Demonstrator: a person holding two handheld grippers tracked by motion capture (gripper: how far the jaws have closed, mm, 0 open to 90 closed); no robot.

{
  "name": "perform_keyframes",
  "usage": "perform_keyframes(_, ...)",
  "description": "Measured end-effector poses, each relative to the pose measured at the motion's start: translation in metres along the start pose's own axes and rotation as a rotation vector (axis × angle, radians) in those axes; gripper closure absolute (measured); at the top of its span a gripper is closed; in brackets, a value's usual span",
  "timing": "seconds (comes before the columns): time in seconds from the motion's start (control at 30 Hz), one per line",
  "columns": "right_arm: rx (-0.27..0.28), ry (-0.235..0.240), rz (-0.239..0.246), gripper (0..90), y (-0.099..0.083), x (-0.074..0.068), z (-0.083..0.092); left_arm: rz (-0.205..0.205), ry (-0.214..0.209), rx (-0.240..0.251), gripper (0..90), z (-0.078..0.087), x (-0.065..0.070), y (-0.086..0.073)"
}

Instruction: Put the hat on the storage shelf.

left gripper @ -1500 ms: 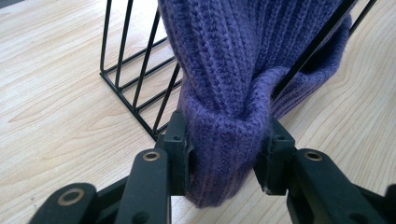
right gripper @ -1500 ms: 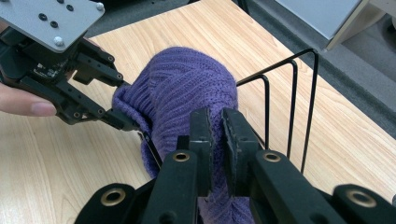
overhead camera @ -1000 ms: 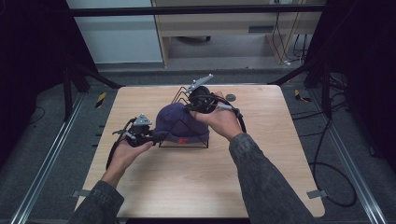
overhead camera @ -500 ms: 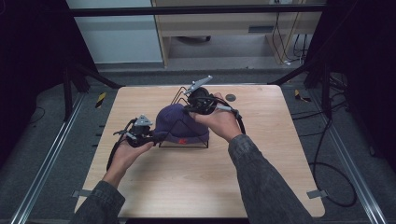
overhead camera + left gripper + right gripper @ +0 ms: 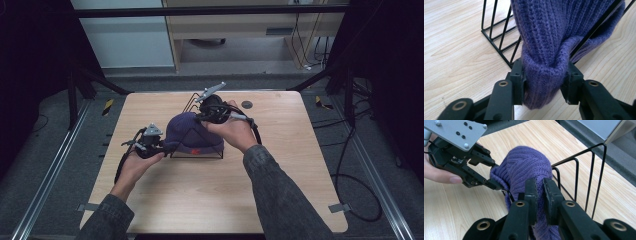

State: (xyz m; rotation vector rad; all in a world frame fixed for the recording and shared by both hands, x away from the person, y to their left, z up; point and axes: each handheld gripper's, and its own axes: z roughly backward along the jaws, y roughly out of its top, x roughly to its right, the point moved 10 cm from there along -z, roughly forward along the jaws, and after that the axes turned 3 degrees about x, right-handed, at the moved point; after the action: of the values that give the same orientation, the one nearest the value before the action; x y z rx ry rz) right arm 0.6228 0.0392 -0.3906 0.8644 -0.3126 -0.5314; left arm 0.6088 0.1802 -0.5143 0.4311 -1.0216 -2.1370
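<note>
One purple knit hat [image 5: 192,134] is draped over one black wire rack [image 5: 197,152] at the table's [image 5: 280,200] middle, its left hem bunched in the just-loosening left gripper [image 5: 167,146] and its far side pinched by the right gripper [image 5: 200,119], with one small dark disc [image 5: 246,104] far right.

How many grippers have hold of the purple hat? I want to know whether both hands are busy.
2. The left gripper pinches the purple knit hat at its folded brim; the right gripper grips the hat's far side, by the black wire rack.

A wooden table [image 5: 280,200] stands on grey floor [image 5: 45,165].
</note>
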Motion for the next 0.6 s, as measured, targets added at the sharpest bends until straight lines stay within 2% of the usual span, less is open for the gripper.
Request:
perform_keyframes(0.27,0.000,0.001,-0.004,77.8,0.001,-0.002,0.000,0.012,0.013,0.015,55.0,0.004,-0.002,-0.003)
perform_keyframes(0.4,0.025,0.008,-0.007,75.2,0.006,-0.004,0.003,0.004,0.025,0.030,53.1,0.009,-0.003,-0.002)
perform_keyframes(0.57,0.038,-0.010,-0.002,70.0,0.012,-0.003,0.012,0.022,0.045,0.053,46.6,0.014,-0.004,-0.001)
perform_keyframes(0.6,0.042,-0.013,-0.004,67.8,0.013,-0.003,0.013,0.028,0.063,0.057,44.5,0.017,-0.005,-0.003)
